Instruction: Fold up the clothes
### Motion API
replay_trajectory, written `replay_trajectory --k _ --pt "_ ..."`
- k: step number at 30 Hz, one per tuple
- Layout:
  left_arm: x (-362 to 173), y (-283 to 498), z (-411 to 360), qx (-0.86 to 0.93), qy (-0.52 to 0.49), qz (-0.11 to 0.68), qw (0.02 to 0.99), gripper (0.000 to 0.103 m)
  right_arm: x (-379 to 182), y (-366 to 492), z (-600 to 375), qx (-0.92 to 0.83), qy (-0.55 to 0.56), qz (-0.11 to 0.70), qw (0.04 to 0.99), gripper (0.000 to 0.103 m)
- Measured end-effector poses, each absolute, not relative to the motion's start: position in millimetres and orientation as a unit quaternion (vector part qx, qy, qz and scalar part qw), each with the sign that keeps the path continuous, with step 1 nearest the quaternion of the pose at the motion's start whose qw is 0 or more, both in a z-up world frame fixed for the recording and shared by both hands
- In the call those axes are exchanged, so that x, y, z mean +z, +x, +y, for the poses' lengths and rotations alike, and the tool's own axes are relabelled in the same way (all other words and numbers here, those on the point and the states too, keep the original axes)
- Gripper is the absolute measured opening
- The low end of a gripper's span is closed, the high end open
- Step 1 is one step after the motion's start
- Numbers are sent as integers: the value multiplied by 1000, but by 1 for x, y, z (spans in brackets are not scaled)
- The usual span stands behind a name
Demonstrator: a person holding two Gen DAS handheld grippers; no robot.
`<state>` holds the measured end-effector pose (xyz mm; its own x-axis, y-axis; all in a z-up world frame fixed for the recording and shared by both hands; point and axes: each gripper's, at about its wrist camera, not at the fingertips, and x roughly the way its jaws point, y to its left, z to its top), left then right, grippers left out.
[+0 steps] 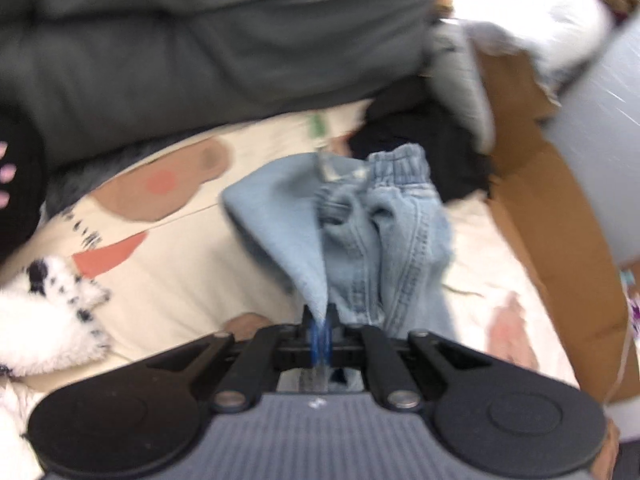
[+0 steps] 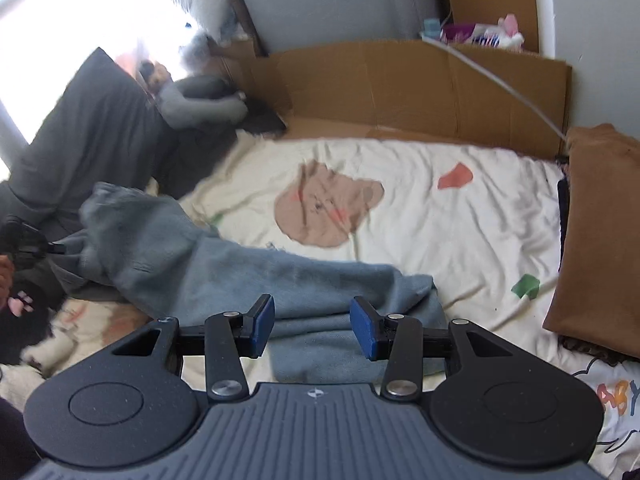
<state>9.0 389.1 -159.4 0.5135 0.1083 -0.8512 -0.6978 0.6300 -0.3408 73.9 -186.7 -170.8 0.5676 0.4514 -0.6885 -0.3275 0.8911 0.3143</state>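
A: Where does the left wrist camera look?
B: Steeply down, close over the jeans [image 1: 360, 232] on the sheet [image 1: 180, 280].
A: The right?
B: Higher, slanting across those jeans [image 2: 224, 272] toward the cardboard [image 2: 400, 88].

Left tongs [image 1: 320, 320] pinched tight (both angled downward), right tongs [image 2: 312, 328] parted, empty.
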Motion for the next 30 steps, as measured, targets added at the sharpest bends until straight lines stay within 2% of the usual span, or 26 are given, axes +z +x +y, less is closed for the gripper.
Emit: replay_trajectory --k 13,21,26,30 --pt "-77 -3 306 171 -306 403 845 3 -117 72 -180 290 43 404 867 49" --pt "-51 -41 271 135 -317 391 853 3 -56 95 -136 329 -29 378 865 53" --pt "-41 -48 257 116 -314 385 860 3 -15 102 -98 358 -49 366 858 54" --pt "-38 -46 254 113 -352 383 847 3 3 105 -76 363 -47 377 851 56"
